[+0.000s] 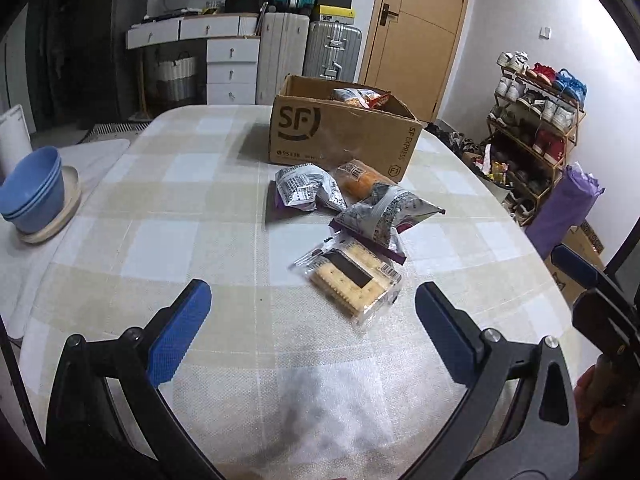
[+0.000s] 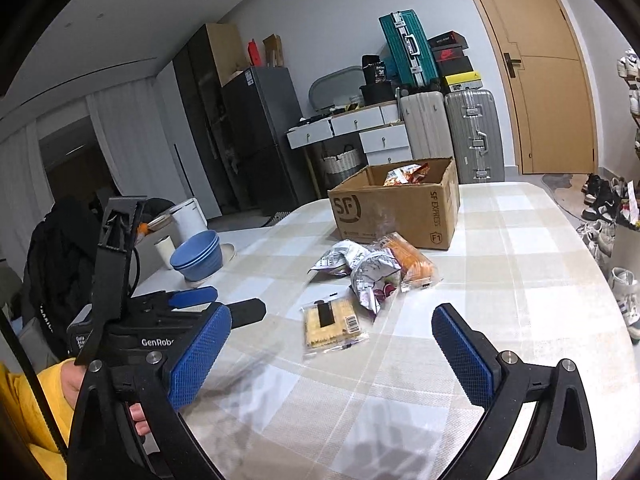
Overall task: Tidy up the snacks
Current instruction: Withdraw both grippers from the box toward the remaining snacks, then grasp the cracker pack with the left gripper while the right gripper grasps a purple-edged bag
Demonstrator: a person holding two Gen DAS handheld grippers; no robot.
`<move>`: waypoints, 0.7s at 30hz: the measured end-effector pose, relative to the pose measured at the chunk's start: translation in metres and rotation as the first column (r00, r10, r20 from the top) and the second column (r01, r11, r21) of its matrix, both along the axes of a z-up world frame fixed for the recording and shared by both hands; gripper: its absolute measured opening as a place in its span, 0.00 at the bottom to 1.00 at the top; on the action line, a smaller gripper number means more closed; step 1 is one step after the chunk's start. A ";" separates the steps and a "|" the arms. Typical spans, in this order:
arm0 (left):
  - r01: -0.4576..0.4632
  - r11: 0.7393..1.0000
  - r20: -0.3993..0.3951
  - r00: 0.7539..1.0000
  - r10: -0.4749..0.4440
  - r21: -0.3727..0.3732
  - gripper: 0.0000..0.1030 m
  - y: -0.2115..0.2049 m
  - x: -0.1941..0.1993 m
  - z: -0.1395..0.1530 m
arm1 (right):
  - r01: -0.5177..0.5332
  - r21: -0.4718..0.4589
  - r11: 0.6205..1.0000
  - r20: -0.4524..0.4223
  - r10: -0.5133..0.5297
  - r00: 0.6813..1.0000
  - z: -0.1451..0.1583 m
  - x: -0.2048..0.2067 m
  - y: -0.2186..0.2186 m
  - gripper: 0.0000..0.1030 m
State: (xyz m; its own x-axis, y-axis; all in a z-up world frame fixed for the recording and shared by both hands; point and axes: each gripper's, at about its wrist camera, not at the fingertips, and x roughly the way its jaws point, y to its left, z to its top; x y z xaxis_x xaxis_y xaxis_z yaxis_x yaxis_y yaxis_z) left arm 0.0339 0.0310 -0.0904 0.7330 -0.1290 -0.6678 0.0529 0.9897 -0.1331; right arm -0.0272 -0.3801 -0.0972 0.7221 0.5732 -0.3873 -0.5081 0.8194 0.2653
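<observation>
An open cardboard SF box (image 1: pixel 340 136) (image 2: pixel 396 212) stands at the far side of the checked table, with a red snack bag (image 1: pixel 362 98) (image 2: pixel 404 174) inside. In front of it lie two silver-purple bags (image 1: pixel 306 188) (image 1: pixel 384 212), an orange pack (image 1: pixel 360 178) (image 2: pixel 414 262) and a clear cracker pack (image 1: pixel 350 280) (image 2: pixel 330 322). My left gripper (image 1: pixel 312 320) is open and empty, just short of the cracker pack. My right gripper (image 2: pixel 332 344) is open and empty, near the cracker pack. The left gripper also shows in the right wrist view (image 2: pixel 224 304).
Stacked blue bowls (image 1: pixel 34 192) (image 2: pixel 198 254) sit on a plate at the table's left. Suitcases (image 1: pixel 332 50), white drawers (image 1: pixel 232 64) and a door (image 1: pixel 416 20) stand behind. A shoe rack (image 1: pixel 536 120) and a purple roll (image 1: pixel 564 212) stand right of the table.
</observation>
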 end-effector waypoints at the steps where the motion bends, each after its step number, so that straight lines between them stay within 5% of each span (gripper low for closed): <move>1: 0.004 1.000 0.001 1.000 -0.004 0.004 0.99 -0.002 0.001 -0.003 | 0.003 0.005 1.000 0.001 -0.003 1.000 -0.001 0.001 -0.001 0.99; 11: -0.020 1.000 -0.153 0.988 0.019 -0.003 0.99 -0.009 0.035 -0.031 | 0.009 0.027 1.000 -0.030 -0.008 1.000 -0.014 0.012 -0.006 0.99; 21: -0.066 0.998 -0.213 0.975 0.064 -0.005 0.97 -0.031 0.089 -0.045 | -0.005 0.060 0.998 -0.068 0.009 0.998 -0.032 0.020 -0.018 0.99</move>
State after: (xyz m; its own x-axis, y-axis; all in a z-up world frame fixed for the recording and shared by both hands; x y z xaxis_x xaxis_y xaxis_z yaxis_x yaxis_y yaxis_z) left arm 0.1232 0.0005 -0.1358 0.5818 -0.0950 -0.8078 -0.0423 0.9883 -0.1468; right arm -0.0068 -0.3982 -0.1287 0.6910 0.6018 -0.4005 -0.4931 0.7975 0.3477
